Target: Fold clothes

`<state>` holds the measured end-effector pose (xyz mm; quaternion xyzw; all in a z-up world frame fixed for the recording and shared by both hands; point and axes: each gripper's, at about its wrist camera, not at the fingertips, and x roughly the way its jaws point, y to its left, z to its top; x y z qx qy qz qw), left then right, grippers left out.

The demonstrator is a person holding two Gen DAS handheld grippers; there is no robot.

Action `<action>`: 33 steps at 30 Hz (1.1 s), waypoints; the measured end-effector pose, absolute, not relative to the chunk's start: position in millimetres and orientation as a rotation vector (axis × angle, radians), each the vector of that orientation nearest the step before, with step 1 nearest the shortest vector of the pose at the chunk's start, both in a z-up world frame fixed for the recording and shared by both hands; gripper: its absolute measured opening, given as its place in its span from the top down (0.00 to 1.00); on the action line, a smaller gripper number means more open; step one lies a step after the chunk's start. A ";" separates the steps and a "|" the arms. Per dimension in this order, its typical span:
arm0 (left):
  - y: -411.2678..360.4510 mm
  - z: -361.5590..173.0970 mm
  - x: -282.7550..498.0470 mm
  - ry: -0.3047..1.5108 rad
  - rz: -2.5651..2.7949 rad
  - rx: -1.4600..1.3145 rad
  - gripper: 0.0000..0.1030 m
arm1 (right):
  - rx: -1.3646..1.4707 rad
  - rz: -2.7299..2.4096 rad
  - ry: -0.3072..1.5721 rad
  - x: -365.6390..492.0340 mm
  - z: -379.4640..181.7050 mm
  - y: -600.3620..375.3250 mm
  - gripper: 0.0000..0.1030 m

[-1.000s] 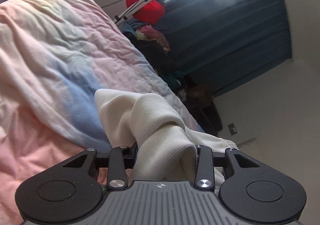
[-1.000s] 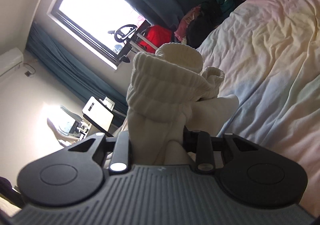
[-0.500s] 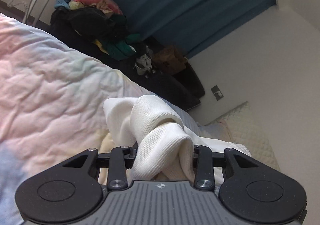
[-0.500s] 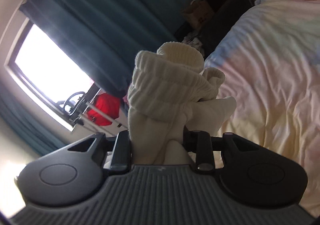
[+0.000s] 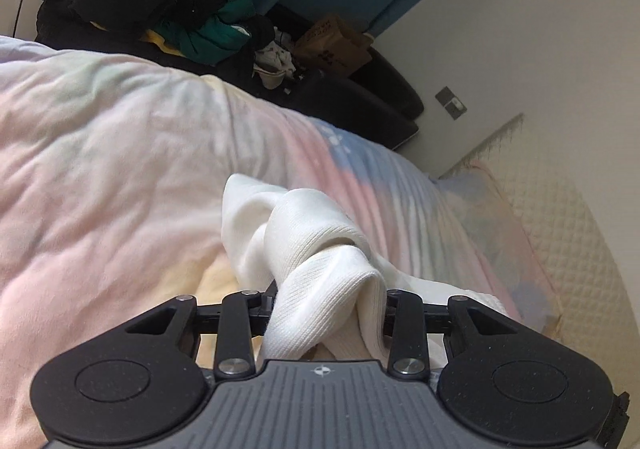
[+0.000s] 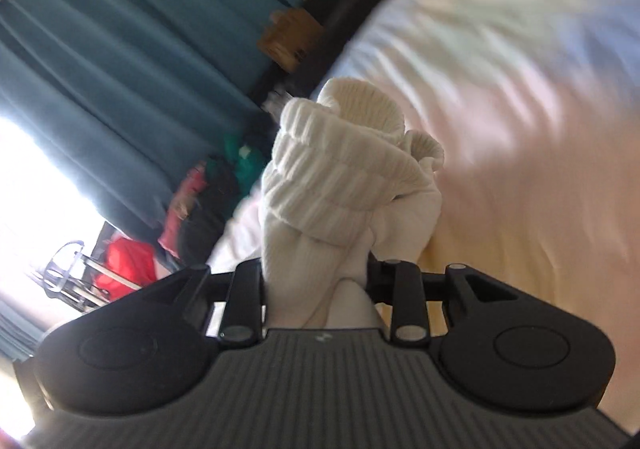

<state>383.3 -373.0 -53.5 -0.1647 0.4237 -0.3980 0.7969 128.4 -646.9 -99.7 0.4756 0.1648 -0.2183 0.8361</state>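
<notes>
A cream-white knitted garment (image 5: 316,245) is bunched between the jaws of my left gripper (image 5: 326,313), which is shut on it; more of the cloth trails off to the right under the gripper. In the right wrist view another ribbed, thick part of the white garment (image 6: 340,185) rises in folds from my right gripper (image 6: 316,289), also shut on it. The fingertips of both grippers are hidden in the fabric. Both hold the cloth above a bed with a pastel pink, blue and yellow cover (image 5: 104,169).
Beyond the bed a heap of dark and coloured clothes (image 5: 152,5) lies on a black couch (image 5: 352,97), with a cardboard box (image 5: 332,45) beside it. Teal curtains (image 6: 100,61) hang at a bright window. A quilted cream pillow (image 5: 568,249) lies at right.
Both views have swung: the left one now looks lower across the bed towards the pillow, the right one has turned and blurs with motion. Both grippers keep their hold on the white garment.
</notes>
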 end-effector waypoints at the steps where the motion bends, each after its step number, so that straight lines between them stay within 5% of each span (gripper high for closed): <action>1: -369.8 -61.7 376.4 0.900 -0.855 -0.318 0.62 | 1.004 -0.467 0.355 121.5 -113.3 -639.8 0.67; 6: -357.2 -83.0 347.1 0.867 -0.841 -0.156 0.55 | 1.045 -0.511 0.385 92.0 -160.9 -612.5 0.56; 10: -346.7 -71.3 335.8 0.877 -0.810 -0.095 0.47 | 1.092 -0.588 0.467 87.9 -144.8 -609.1 0.52; 14: -324.0 -20.1 316.2 0.843 -0.750 -0.093 0.26 | 1.055 -0.703 0.662 79.0 -102.7 -602.2 0.52; 26: -265.1 165.1 145.7 0.514 -0.802 0.063 0.09 | 0.758 -0.520 0.529 7.0 55.7 -537.7 0.51; 30: -240.6 195.0 82.4 0.441 -0.803 0.063 0.00 | 0.652 -0.472 0.439 -33.5 96.8 -505.6 0.10; 33: -222.9 209.3 44.3 0.402 -0.783 0.077 0.00 | 0.558 -0.457 0.365 -67.1 125.6 -476.8 0.07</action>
